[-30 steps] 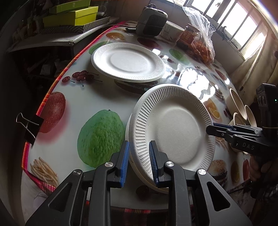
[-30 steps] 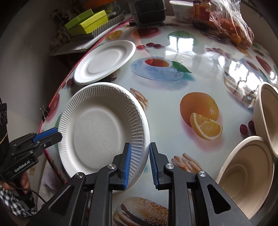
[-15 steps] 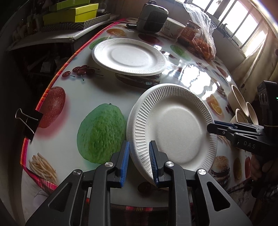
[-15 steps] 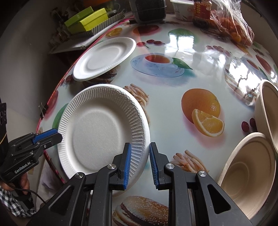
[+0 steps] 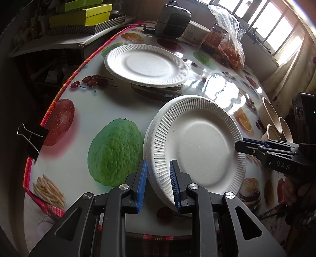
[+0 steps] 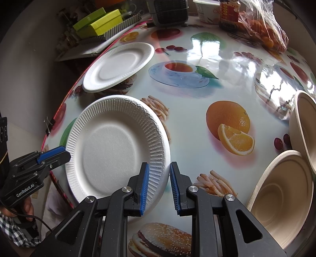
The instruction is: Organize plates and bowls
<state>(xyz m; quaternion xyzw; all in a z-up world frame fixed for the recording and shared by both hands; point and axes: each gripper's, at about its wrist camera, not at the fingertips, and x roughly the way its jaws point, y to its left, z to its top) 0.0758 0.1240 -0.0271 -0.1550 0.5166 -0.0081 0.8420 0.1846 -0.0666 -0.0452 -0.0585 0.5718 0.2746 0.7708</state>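
Note:
A white paper plate is held tilted above the table's near edge; it also shows in the right wrist view. My left gripper has its blue-padded jaws around the plate's near rim. My right gripper has its jaws around the opposite rim and also shows in the left wrist view. A second white plate lies flat further back on the left, and shows in the right wrist view too. Two beige bowls sit at the right.
The round table has a glossy fruit-print cloth. A black appliance, a jar and a plastic bag of oranges stand at the back. Yellow-green boxes sit on a shelf to the left. A binder clip grips the table edge.
The held plate has lifted and shifted a little toward the far plate, with both grippers moving along with it. The table objects have not moved.

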